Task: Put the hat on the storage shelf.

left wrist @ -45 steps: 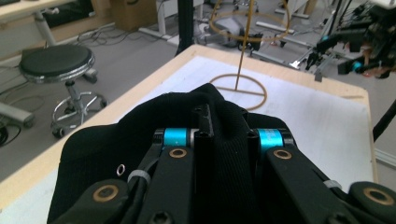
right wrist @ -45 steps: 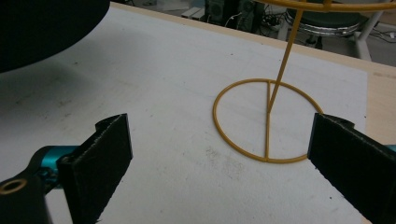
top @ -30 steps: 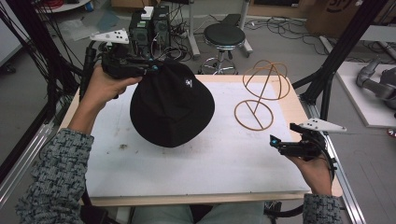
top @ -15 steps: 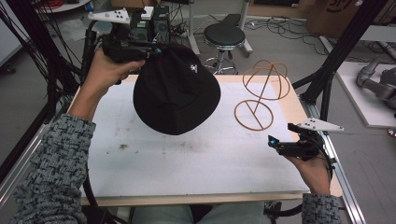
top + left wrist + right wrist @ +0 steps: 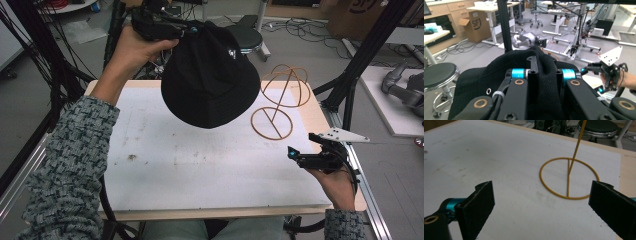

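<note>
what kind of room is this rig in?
Most likely a robotics lab or workshop: black aluminium frame posts around the table, more workbenches and rolling stools behind, cables across the floor and a grey robot part lying there.

Left tongs (image 5: 186, 31): tips buried in the black hat (image 5: 212, 80) fabric in the high view; upper body cut off by the top edge. In the left gripper view, the jaw faces were covered by bunched cloth (image 5: 544, 82).

Wire hat stand (image 5: 280, 102): left side of the upper loops hidden behind the hat; in the right gripper view, its stem (image 5: 576, 147) ran out past the top edge.

Right tongs (image 5: 541, 202): right jaw cropped by the frame edge.
</note>
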Demonstrator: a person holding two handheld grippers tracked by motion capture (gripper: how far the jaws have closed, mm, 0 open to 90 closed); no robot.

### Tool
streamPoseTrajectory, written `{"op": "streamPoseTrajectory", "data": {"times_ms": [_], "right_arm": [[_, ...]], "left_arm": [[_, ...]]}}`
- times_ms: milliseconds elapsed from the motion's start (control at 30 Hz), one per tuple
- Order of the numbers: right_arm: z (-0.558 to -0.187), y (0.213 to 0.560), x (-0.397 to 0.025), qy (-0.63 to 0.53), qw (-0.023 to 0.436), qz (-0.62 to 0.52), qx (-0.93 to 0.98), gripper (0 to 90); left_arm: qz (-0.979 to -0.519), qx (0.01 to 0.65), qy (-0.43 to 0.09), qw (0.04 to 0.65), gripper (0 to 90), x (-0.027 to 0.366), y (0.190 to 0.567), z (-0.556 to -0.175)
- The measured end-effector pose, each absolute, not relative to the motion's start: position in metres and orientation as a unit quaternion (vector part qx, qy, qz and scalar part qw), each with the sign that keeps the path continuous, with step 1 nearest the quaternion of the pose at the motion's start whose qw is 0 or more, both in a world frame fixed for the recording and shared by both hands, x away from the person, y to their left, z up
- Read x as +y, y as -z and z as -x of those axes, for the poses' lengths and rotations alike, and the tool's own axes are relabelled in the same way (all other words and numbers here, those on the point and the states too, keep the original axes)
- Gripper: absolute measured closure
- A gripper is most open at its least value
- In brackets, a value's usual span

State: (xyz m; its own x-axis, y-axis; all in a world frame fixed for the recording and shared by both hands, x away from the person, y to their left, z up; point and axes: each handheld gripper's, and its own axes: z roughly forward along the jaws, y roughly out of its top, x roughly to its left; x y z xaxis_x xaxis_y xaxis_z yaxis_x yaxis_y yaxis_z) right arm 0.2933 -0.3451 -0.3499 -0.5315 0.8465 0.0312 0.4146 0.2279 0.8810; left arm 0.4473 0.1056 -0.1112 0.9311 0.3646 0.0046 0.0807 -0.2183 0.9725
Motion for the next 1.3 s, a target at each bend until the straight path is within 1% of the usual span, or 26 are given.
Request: {"op": "streamPoseTrajectory", "data": {"times_ms": [267, 400, 933, 1300], "right_arm": [[-0.289, 0.352, -0.346, -0.454, 0.236, -0.420, 0.749, 6.2], [-0.285, 0.353, -0.348, -0.451, 0.236, -0.425, 0.749, 6.3], [-0.268, 0.351, -0.358, -0.450, 0.244, -0.437, 0.740, 6.3], [-0.265, 0.350, -0.362, -0.452, 0.246, -0.437, 0.737, 6.3]], "left_arm": [[-0.774, 0.142, -0.114, 0.606, 81.5, 0.073, 0.105, -0.463], [-0.773, 0.144, -0.103, 0.610, 81.5, 0.058, 0.104, -0.472], [-0.782, 0.131, -0.084, 0.603, 81.5, -0.013, 0.107, -0.496], [-0.782, 0.123, -0.075, 0.606, 81.6, -0.037, 0.113, -0.509]]}}
